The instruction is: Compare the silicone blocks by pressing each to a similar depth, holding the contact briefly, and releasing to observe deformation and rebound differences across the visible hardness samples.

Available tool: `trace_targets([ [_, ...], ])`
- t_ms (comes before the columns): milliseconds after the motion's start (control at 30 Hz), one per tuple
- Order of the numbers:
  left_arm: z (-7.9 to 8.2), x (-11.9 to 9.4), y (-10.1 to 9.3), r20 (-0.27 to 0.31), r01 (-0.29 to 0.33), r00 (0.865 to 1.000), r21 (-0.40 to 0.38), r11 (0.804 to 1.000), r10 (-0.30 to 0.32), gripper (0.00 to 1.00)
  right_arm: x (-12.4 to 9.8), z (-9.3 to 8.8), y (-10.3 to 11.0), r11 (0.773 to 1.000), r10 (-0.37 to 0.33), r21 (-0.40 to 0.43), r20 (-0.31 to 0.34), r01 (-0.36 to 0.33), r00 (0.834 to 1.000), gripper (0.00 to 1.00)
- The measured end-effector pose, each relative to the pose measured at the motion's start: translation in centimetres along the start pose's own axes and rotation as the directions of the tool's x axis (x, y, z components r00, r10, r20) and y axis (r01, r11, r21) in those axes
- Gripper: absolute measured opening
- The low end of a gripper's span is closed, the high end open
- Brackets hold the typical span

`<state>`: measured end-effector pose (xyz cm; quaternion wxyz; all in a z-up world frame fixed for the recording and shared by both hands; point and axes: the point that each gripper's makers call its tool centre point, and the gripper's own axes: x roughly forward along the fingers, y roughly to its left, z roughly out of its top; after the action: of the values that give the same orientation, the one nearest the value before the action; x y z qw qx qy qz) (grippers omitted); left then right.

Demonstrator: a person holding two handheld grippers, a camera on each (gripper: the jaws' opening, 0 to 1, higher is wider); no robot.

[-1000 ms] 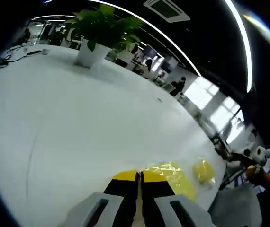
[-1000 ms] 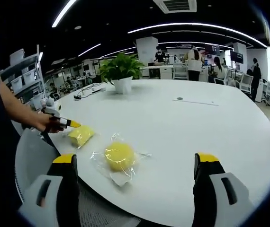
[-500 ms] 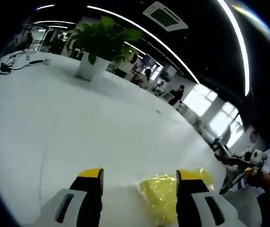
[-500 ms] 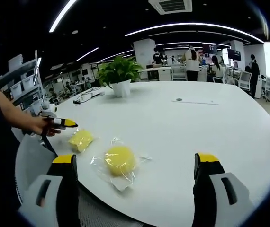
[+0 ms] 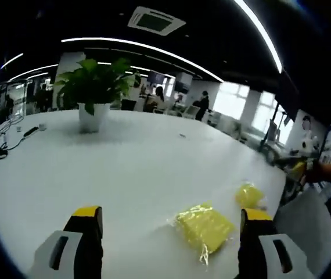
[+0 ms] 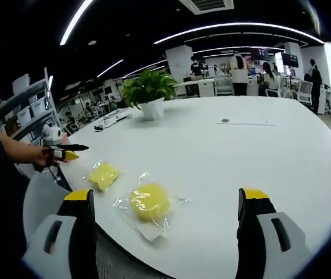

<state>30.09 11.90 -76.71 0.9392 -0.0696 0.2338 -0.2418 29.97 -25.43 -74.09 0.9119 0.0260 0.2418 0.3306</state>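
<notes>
A flat, squarish yellow silicone block (image 5: 205, 226) in a clear wrapper lies on the white table (image 5: 125, 168), between and just beyond the jaws of my left gripper (image 5: 172, 214), which is open and touches nothing. Farther right lies a round yellow block (image 5: 249, 195), also wrapped. In the right gripper view that round block (image 6: 150, 201) sits ahead of my open right gripper (image 6: 165, 195), toward its left jaw. The squarish block (image 6: 104, 174) lies to its left. A hand holds the left gripper (image 6: 67, 154) off the table's edge, apart from both blocks.
A potted plant (image 6: 148, 90) in a white pot stands at the far side of the table, with cables (image 5: 6, 145) near it. The table's curved near edge (image 6: 113, 244) runs just under the right jaws. People and desks fill the office behind.
My left gripper went from shut, down by the squarish block, to open, and has drawn back from it. The right gripper stayed open and almost still.
</notes>
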Motion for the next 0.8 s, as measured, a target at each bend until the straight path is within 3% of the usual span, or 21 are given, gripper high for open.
trace_targets([
  [100, 1.3, -1.2, 0.0, 0.049, -0.033, 0.998, 0.004, 0.999, 0.033, 1.00, 0.1, 0.1, -0.1, 1.000, 0.000, -0.002, 0.006, 0.000, 1.000, 0.96],
  [233, 1.5, -2.4, 0.1, 0.089, -0.061, 0.994, -0.006, 0.998, 0.061, 1.00, 0.3, 0.2, 0.2, 1.000, 0.009, -0.003, 0.021, -0.009, 1.000, 0.96],
  [400, 1.0, -3.6, -0.2, 0.087, -0.076, 0.994, 0.029, 0.997, 0.073, 1.00, 0.3, -0.3, 0.2, 1.000, 0.014, -0.024, 0.010, -0.014, 1.000, 0.96],
  [467, 1.2, -4.1, -0.2, 0.090, -0.077, 0.993, 0.012, 0.997, 0.075, 1.00, 0.1, -0.1, 0.2, 1.000, 0.019, 0.014, 0.023, -0.019, 1.000, 0.96],
  [633, 2.0, -4.1, -0.6, 0.087, -0.085, 0.993, 0.004, 0.996, 0.084, 1.00, 0.2, -0.1, -0.2, 1.000, 0.018, 0.006, 0.025, -0.019, 1.000, 0.96],
  [667, 2.0, -3.9, -0.4, 0.079, -0.098, 0.992, -0.007, 0.995, 0.098, 1.00, 0.3, -0.1, -0.3, 1.000, 0.018, 0.008, 0.027, -0.019, 0.999, 0.96],
  [733, 1.1, -3.8, 0.0, 0.002, -0.125, 0.992, -0.025, 0.992, 0.125, 1.00, 0.5, 0.0, -0.4, 1.000, 0.017, 0.011, 0.032, -0.018, 0.999, 0.96],
  [800, 1.8, -3.7, -0.5, 0.030, -0.114, 0.993, -0.014, 0.993, 0.114, 1.00, 0.6, 0.3, -0.4, 1.000, 0.016, 0.014, 0.045, -0.017, 0.999, 0.96],
])
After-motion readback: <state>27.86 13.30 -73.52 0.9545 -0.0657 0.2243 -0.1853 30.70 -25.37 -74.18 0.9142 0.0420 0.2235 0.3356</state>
